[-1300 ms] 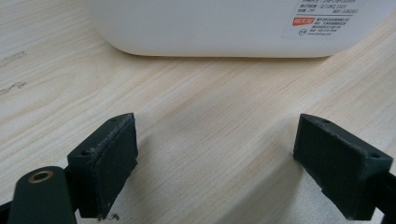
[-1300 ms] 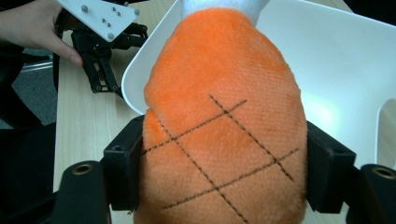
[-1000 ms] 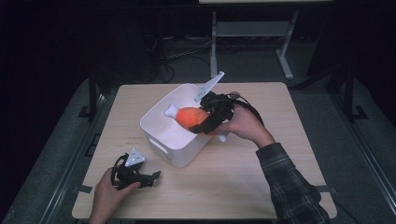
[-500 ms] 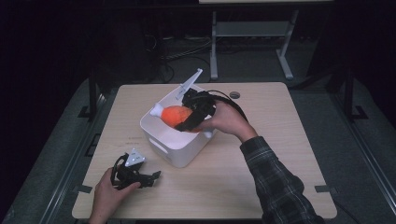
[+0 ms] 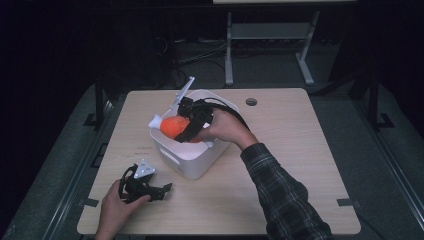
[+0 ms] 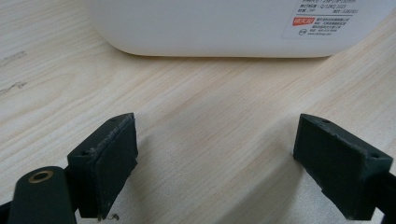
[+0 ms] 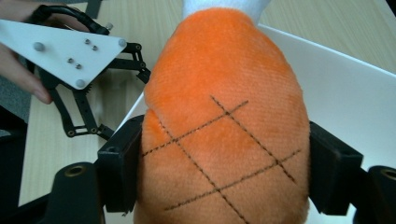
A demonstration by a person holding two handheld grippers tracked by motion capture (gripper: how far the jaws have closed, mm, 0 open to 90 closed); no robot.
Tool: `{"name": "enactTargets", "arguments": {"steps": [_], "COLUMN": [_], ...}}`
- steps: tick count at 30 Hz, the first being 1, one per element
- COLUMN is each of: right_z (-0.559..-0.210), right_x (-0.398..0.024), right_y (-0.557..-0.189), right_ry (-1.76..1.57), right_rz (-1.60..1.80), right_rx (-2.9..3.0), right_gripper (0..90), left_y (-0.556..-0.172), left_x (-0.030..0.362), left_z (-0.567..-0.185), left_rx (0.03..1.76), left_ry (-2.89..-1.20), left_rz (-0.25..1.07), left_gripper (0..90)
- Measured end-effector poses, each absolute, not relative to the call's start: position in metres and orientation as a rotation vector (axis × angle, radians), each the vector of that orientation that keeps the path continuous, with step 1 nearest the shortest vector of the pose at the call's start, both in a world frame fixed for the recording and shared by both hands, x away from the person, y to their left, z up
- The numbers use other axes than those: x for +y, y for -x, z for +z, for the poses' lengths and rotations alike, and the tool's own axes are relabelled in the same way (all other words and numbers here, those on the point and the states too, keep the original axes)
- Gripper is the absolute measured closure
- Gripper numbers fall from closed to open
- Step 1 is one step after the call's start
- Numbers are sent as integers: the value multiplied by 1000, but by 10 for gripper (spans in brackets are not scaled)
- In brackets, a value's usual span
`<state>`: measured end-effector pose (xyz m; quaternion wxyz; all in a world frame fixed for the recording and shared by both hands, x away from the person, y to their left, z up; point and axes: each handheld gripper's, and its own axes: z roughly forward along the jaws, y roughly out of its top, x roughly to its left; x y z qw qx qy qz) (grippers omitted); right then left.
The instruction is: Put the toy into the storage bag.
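An orange plush toy (image 5: 175,127) with a white tip and stitched cross lines (image 7: 224,140) hangs over the white bin (image 5: 192,162). My right gripper (image 5: 192,125) is shut on the toy, both pads pressing into its sides (image 7: 219,177). Down at the table's front left, my left gripper (image 5: 160,190) rests open on the wood, nothing between its jaws (image 6: 215,172). The bin's white wall with a label (image 6: 224,28) stands just ahead of the left gripper's jaws.
The light wooden table (image 5: 300,165) has a small round cable hole (image 5: 251,102) behind the bin. A white metal frame (image 5: 270,45) stands on the dark floor beyond the table's far edge. The person's plaid sleeve (image 5: 280,195) crosses the table's front right.
My right gripper has carried the orange toy leftward, from the bin's right rim to above its left part. The left gripper has stayed where it was.
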<state>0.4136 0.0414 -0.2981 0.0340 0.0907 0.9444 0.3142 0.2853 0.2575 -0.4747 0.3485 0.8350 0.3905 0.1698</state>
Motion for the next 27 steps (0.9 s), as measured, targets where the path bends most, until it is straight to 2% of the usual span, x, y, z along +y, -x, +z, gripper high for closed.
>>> {"name": "enactTargets", "arguments": {"steps": [27], "right_z": [-320], "right_x": [61], "right_y": [-420], "right_ry": [-301], "right_rz": [858], "right_rx": [2931], "right_gripper": [140], "left_y": [-285], "left_x": [257], "left_z": [-475], "left_rx": [1015], "left_ry": [-2157], "left_rz": [439], "left_gripper": [127]}}
